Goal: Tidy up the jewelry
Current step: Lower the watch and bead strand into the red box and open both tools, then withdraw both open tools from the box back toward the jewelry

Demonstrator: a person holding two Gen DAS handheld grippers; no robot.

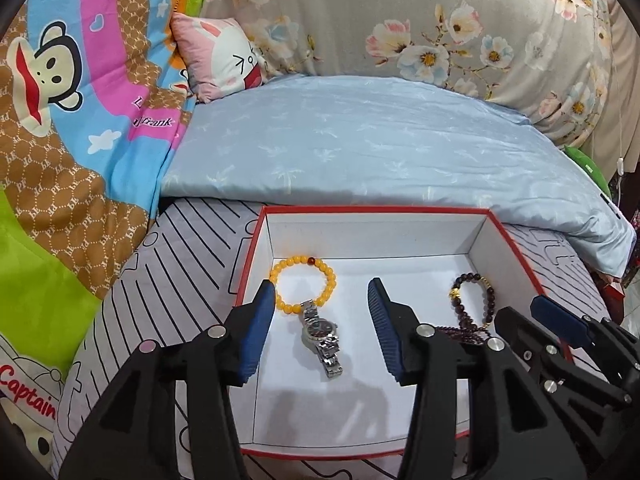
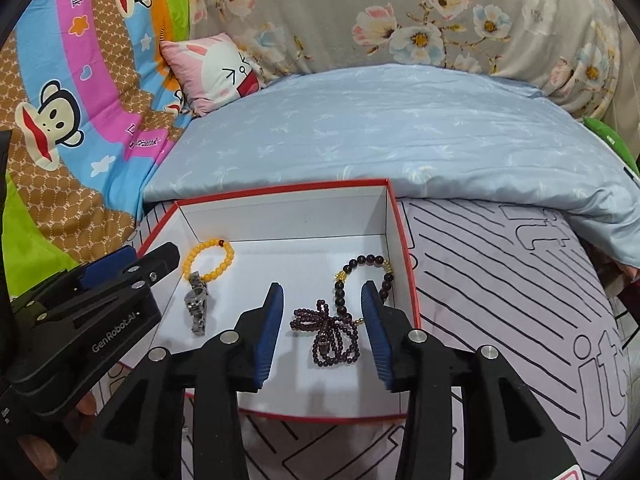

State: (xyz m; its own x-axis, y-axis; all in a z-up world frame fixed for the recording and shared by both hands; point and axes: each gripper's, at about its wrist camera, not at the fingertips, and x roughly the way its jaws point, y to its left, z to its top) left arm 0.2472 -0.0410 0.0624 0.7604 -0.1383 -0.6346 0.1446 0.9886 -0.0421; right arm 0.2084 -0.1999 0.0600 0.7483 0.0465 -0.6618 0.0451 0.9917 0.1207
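Note:
A white box with a red rim (image 1: 376,211) (image 2: 280,190) lies on the bed. Inside at its left are a yellow bead bracelet (image 1: 330,276) (image 2: 208,258) and a silver watch (image 1: 322,336) (image 2: 197,300) touching it. At its right lie a dark bead bracelet with gold beads (image 1: 490,300) (image 2: 362,264) and a heap of small dark red beads (image 2: 332,334). My left gripper (image 1: 322,292) is open and empty over the watch. My right gripper (image 2: 322,294) is open and empty over the dark beads.
A light blue folded quilt (image 1: 380,140) lies just behind the box. A cartoon monkey blanket (image 1: 60,120) is at the left, a floral quilt (image 1: 440,20) and small pink pillow (image 1: 220,56) at the back. The grey striped sheet (image 2: 500,280) extends right of the box.

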